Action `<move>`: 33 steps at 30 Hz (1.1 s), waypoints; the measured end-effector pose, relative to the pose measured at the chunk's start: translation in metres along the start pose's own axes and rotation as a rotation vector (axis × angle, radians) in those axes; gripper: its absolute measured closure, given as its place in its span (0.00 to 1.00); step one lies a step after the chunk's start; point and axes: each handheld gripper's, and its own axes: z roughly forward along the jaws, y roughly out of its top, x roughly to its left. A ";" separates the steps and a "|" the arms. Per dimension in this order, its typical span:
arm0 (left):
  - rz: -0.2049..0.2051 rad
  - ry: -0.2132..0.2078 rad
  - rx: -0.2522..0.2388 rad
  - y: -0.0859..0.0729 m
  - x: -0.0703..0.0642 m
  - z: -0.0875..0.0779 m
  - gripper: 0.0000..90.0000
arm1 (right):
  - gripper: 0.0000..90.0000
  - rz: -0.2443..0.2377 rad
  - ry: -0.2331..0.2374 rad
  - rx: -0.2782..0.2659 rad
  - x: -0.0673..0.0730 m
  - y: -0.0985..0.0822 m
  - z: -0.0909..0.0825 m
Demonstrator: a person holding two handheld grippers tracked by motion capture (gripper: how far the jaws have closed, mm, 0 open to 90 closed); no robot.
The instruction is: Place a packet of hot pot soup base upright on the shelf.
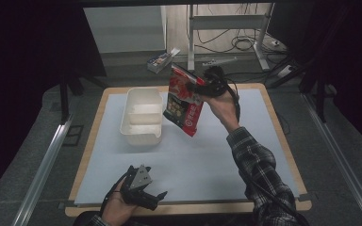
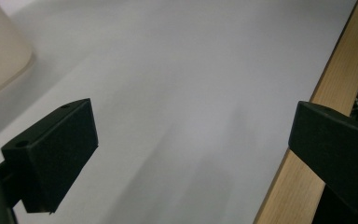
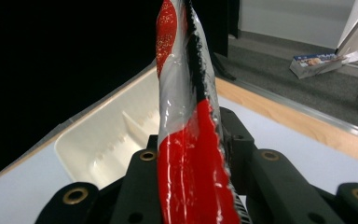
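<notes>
A red, white and black snack bag hangs in the air just right of a cream plastic bin, with my right gripper shut on its edge. In the right gripper view the bag stands upright, pinched between the jaws, and the bin lies open below and to the left with nothing inside. My left gripper rests low near the table's front edge, jaws wide apart. In the left gripper view its fingertips have only bare mat between them, and a corner of the bin shows at the upper left.
A pale grey mat covers the wooden table, whose rim runs close to the left gripper's far jaw. A small box lies on the floor beyond the table. Desk legs and cables stand farther back.
</notes>
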 end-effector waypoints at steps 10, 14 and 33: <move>-0.005 0.007 0.004 -0.005 0.003 -0.004 0.01 | 0.81 -0.010 0.010 -0.024 -0.003 0.027 0.028; -0.009 0.005 0.002 -0.007 0.003 -0.005 0.01 | 0.81 -0.004 0.019 -0.033 -0.005 0.036 0.040; -0.039 -0.008 -0.008 -0.011 0.005 -0.006 0.00 | 0.82 -0.013 0.041 -0.048 -0.003 0.065 0.099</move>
